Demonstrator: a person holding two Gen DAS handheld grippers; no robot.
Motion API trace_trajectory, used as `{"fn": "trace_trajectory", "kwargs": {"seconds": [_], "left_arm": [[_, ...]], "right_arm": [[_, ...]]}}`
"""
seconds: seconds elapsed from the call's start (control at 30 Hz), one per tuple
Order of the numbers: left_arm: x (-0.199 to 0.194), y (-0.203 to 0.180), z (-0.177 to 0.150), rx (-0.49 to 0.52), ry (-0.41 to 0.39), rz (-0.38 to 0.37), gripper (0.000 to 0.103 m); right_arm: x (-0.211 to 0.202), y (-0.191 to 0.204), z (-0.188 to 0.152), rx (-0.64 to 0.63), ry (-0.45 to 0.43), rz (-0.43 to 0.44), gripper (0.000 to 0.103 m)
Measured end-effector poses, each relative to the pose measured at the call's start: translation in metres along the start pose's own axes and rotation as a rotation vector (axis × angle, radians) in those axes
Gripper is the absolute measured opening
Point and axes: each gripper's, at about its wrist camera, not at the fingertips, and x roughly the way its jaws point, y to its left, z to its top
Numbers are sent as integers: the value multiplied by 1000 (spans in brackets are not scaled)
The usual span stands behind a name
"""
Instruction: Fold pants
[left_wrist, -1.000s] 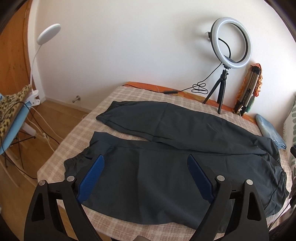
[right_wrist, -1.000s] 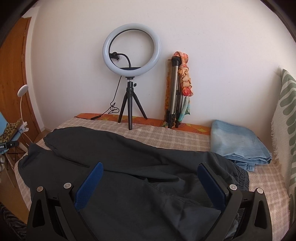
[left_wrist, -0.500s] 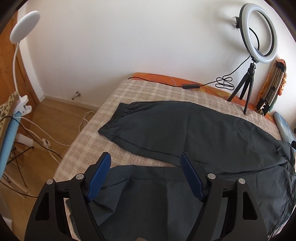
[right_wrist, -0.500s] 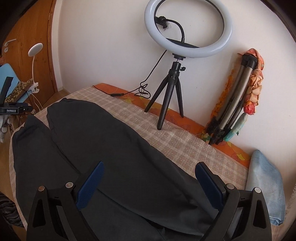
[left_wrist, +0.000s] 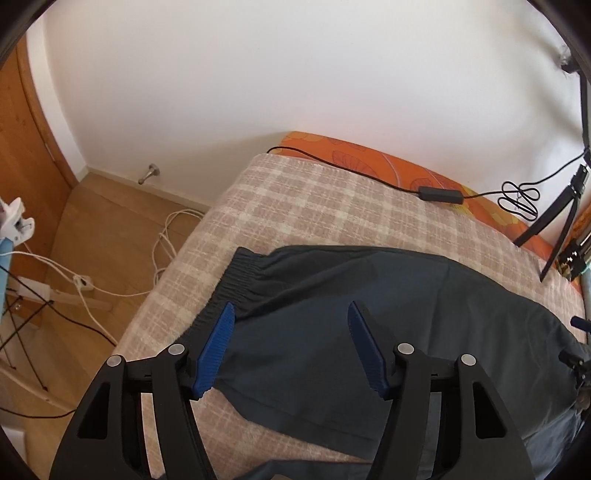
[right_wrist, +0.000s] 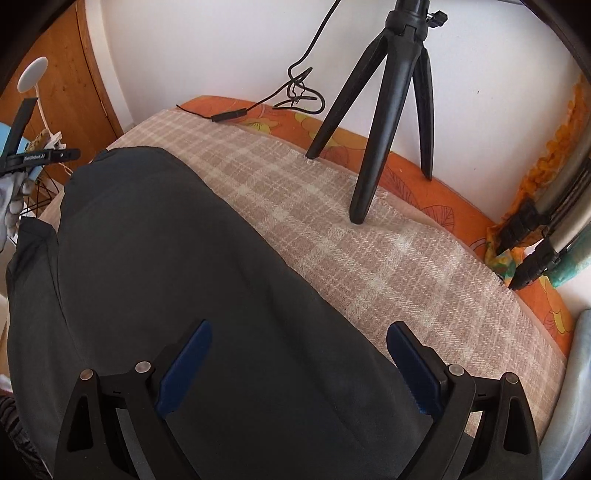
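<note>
Dark grey pants (left_wrist: 388, 314) lie spread flat on the checked blanket (left_wrist: 314, 210) of a bed. In the left wrist view the far leg ends in an elastic cuff (left_wrist: 236, 280). My left gripper (left_wrist: 290, 314) hovers above that leg just behind the cuff; its jaws are closing, with cloth below them and no grip on it. In the right wrist view the same far leg (right_wrist: 177, 266) runs away to the upper left. My right gripper (right_wrist: 299, 330) stands wide open over its far edge near the pants' upper part, holding nothing.
A black tripod (right_wrist: 384, 103) stands on the blanket near the wall, with a cable and inline switch (left_wrist: 439, 194) trailing along the orange sheet (left_wrist: 369, 158). A folded light-blue cloth (right_wrist: 576, 387) lies at right. White cords (left_wrist: 110, 280) lie on the wooden floor left of the bed.
Both grippers have travelled away from the near leg toward the far leg and dropped lower, tilting down. The left jaws have narrowed. The ring light's head has left both views.
</note>
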Motion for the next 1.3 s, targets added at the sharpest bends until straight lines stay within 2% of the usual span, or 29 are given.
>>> {"fn": "trace_trajectory", "kwargs": {"seconds": [0.07, 0.13, 0.4, 0.5, 0.6, 0.63, 0.67, 0.7, 0.77, 0.83, 0.9, 0.93, 0.97, 1.03, 1.17, 1.23, 1.3], "left_arm": [[15, 8, 12, -2, 47, -8, 64], [25, 16, 20, -12, 56, 33, 64], [61, 27, 31, -57, 124, -36, 64], [75, 26, 26, -50, 151, -8, 64], [80, 22, 22, -22, 127, 22, 62], [80, 19, 21, -10, 115, 37, 59], [80, 17, 19, 2, 96, 50, 48], [78, 15, 19, 15, 81, 47, 30], [75, 10, 20, 31, 69, 50, 23], [73, 7, 20, 44, 66, 58, 20], [69, 5, 21, 49, 51, 59, 19], [67, 6, 22, 48, 49, 59, 18], [64, 6, 23, 45, 39, 58, 18], [57, 7, 23, 57, 31, 48, 18], [43, 8, 24, 103, 3, 68, 18], [41, 10, 25, 117, 16, 65, 18], [44, 16, 25, 105, 72, 40, 24]], "right_arm": [[2, 1, -2, -9, 5, 18, 95], [5, -1, -3, -3, 11, 41, 95], [19, -6, 1, 31, 34, 90, 92], [24, -2, 1, 11, 40, 69, 93], [26, 3, 2, -4, 34, 58, 92], [25, 5, 2, -6, 32, 52, 89], [23, 6, 2, -6, 30, 51, 87], [22, 8, 3, -9, 30, 53, 80], [20, 14, 4, -19, 27, 64, 63], [19, 18, 6, -23, 32, 75, 37], [18, 18, 7, -19, 34, 71, 26], [17, 17, 6, -9, 34, 62, 15], [16, 15, 6, 1, 35, 53, 11], [12, 11, 6, 19, 28, 60, 4], [7, 14, 7, 9, 15, 24, 2], [7, 18, 7, 2, 18, 4, 3], [12, 20, 7, 6, 42, -2, 10]]}}
